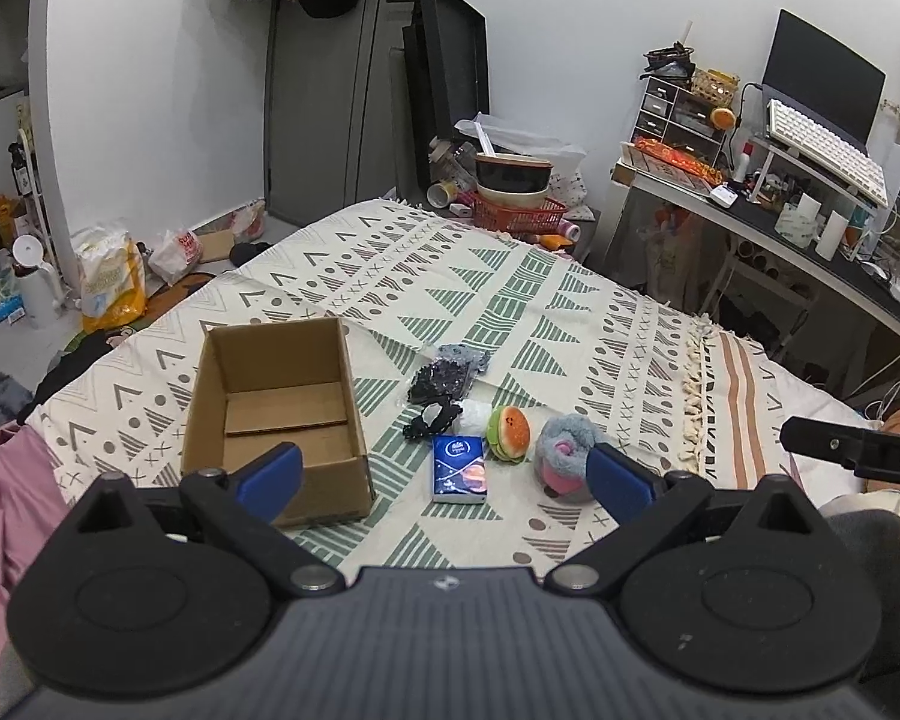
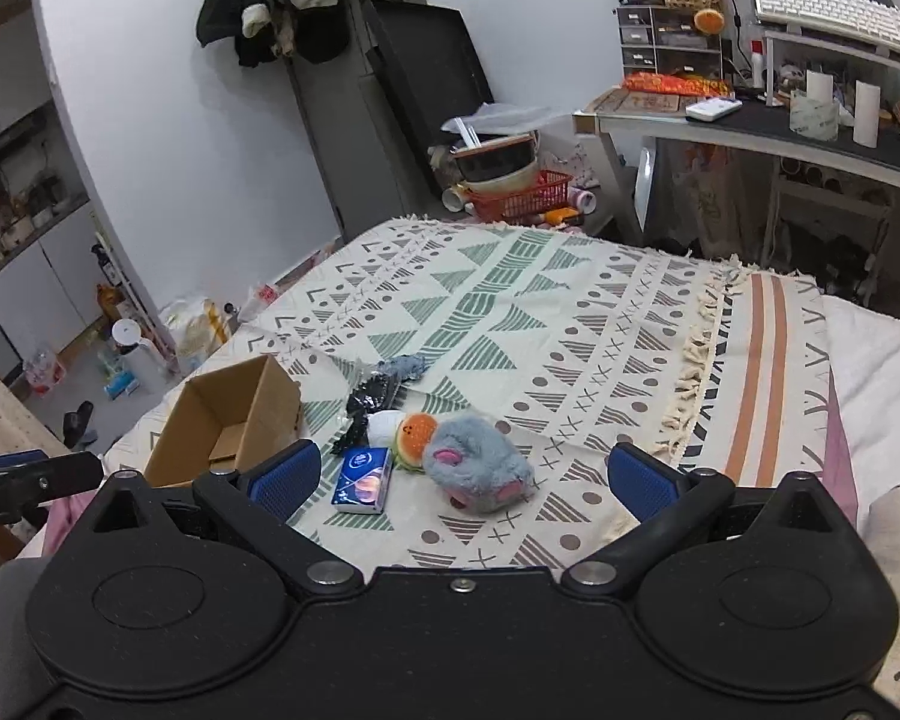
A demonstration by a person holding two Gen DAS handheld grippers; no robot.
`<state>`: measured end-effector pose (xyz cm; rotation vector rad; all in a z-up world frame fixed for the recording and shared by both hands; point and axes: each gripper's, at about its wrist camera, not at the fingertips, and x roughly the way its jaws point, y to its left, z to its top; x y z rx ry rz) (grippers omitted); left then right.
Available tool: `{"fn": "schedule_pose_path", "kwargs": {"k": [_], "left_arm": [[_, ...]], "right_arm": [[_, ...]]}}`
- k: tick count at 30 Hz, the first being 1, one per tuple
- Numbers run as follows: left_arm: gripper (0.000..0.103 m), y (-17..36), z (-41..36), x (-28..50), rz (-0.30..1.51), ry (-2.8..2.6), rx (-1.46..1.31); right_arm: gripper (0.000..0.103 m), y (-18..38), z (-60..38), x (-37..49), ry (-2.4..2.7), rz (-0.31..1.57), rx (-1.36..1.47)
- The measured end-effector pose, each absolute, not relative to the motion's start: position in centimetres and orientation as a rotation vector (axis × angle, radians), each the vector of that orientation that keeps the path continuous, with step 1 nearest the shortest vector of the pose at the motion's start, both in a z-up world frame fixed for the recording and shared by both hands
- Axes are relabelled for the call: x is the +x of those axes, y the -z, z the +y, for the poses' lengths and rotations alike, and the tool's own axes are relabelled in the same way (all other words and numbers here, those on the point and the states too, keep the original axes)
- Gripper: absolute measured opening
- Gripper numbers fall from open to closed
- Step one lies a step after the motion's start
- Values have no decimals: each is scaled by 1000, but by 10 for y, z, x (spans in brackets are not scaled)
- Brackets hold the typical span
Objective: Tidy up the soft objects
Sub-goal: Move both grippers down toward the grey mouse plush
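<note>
An open cardboard box point(image 1: 276, 414) point(image 2: 228, 426) stands empty on the patterned bedspread point(image 1: 510, 300). To its right lie a blue tissue pack point(image 1: 459, 468) point(image 2: 363, 479), a burger plush point(image 1: 508, 435) point(image 2: 413, 433), a grey and pink plush point(image 1: 564, 456) point(image 2: 477, 469), a white soft item point(image 1: 474, 415) point(image 2: 384, 425), and dark fabric pieces point(image 1: 441, 381) point(image 2: 369, 399). My left gripper point(image 1: 444, 483) hovers open above the tissue pack, holding nothing. Open too and empty, my right gripper point(image 2: 465, 480) hangs over the grey plush.
A red basket with stacked bowls point(image 1: 513, 192) sits past the bed's far end. A cluttered desk point(image 1: 810, 222) with a keyboard runs along the right. Bags and bottles point(image 1: 108, 282) litter the floor at left. Pink cloth point(image 1: 6, 510) lies beside the box.
</note>
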<state>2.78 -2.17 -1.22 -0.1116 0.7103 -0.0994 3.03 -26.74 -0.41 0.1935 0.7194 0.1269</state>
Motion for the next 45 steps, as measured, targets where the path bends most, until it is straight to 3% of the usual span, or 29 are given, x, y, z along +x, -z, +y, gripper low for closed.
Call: {"fn": "schedule_pose_path", "kwargs": {"k": [22, 33, 40, 42, 45], "left_arm": [[100, 56, -71, 95, 779, 132, -104], [72, 93, -90, 132, 888, 145, -121], [64, 118, -101, 157, 949, 153, -148], [59, 125, -105, 165, 964, 159, -163], [56, 137, -109, 175, 986, 173, -175]], "right_arm": [[103, 57, -295, 103, -141, 832, 305], [103, 94, -313, 128, -128, 913, 399], [102, 121, -321, 150, -141, 967, 472], [95, 130, -322, 158, -140, 986, 485], [94, 142, -324, 167, -142, 1019, 510]]}}
